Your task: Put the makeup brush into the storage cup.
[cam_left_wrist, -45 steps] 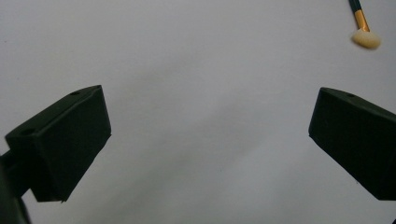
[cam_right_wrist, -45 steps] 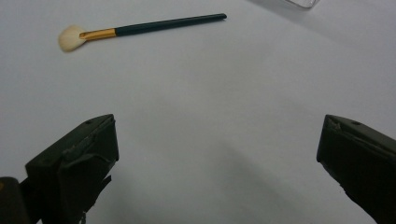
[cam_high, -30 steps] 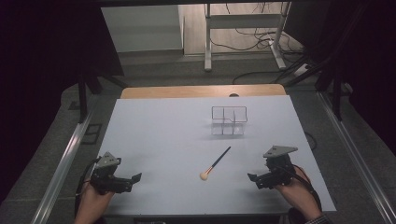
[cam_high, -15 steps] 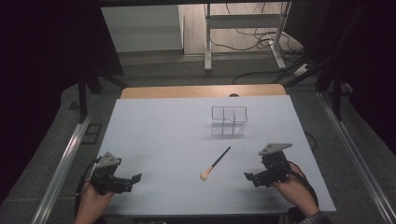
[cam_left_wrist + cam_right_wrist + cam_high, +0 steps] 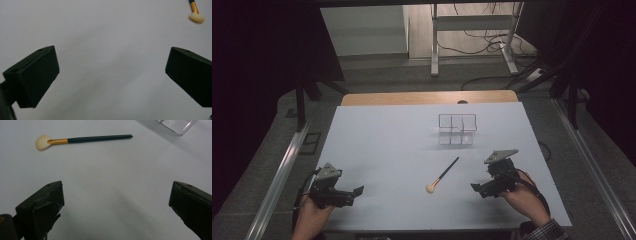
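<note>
High view: a makeup brush is seen lying flat on the white desk, toward the near edge and right of centre, bristles pointed at the near edge, handle angled toward a clear divided box that stands nearer the far edge. The right gripper is held just right of the brush, low over the desk near the near right corner; its jaws are spread wide and nothing is gripped. The left gripper is held near the near left corner, well apart from the brush, jaws likewise wide and empty.

Risks, as judged: the handle is thin and lies flat, so a closing grip could slip off or roll it aside. A grip taken at the bristles could crush them. Jaw tips brought down too steeply could scrape the desk.

Surface: plain, matt white, a wooden strip along the far edge. Room: dim, grey floor, a metal stand and loose cables beyond.
</note>
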`<state>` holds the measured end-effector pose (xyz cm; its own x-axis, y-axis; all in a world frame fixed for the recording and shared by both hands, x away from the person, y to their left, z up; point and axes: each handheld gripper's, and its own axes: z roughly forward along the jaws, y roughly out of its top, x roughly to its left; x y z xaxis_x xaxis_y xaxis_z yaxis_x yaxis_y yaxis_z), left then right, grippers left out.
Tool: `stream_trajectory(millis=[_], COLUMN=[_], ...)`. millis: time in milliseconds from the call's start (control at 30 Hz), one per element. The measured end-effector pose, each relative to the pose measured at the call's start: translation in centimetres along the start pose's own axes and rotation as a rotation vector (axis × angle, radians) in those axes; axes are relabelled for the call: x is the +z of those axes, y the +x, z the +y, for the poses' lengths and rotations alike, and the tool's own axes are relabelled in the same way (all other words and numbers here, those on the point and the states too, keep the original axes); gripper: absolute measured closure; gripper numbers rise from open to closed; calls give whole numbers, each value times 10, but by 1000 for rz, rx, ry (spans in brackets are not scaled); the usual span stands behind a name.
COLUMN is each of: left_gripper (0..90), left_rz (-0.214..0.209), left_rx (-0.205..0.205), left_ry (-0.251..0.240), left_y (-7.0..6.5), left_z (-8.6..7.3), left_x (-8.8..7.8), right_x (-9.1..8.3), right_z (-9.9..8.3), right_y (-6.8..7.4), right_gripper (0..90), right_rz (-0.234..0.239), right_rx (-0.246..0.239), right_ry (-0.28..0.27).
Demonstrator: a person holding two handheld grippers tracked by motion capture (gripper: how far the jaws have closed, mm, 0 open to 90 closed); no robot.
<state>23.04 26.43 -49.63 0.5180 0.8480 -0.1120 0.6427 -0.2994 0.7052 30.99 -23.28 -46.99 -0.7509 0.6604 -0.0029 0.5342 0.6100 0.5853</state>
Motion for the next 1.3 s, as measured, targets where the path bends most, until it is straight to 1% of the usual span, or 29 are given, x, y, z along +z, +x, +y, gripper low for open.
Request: stream_trajectory(millis=[333,500,733,833,1233,1300], left_gripper=[0,0,0,0,0,0], left_rz=[-1,-2,-6,-6,-11,-12], left_rx=[2,2,5,4,10,10], left_ry=[2,1,8,10,19,19], left_y=[0,0,-1,-1,-2,-2], left_z=[0,0,1,1,1,1], left_x=[0,0,1,1,2,2], right_x=[4,7,11,13,20,21], right_z=[5,7,14,19,31,33], right_y=[-3,-5,-5,-5,-5,-5], right_gripper=[7,7,9,10,10,9], right_rz=[9,25,35,32,40,39], right_rx=[2,8,-6,-30,-43,-38], right_ry=[23,36,58,82,109,112])
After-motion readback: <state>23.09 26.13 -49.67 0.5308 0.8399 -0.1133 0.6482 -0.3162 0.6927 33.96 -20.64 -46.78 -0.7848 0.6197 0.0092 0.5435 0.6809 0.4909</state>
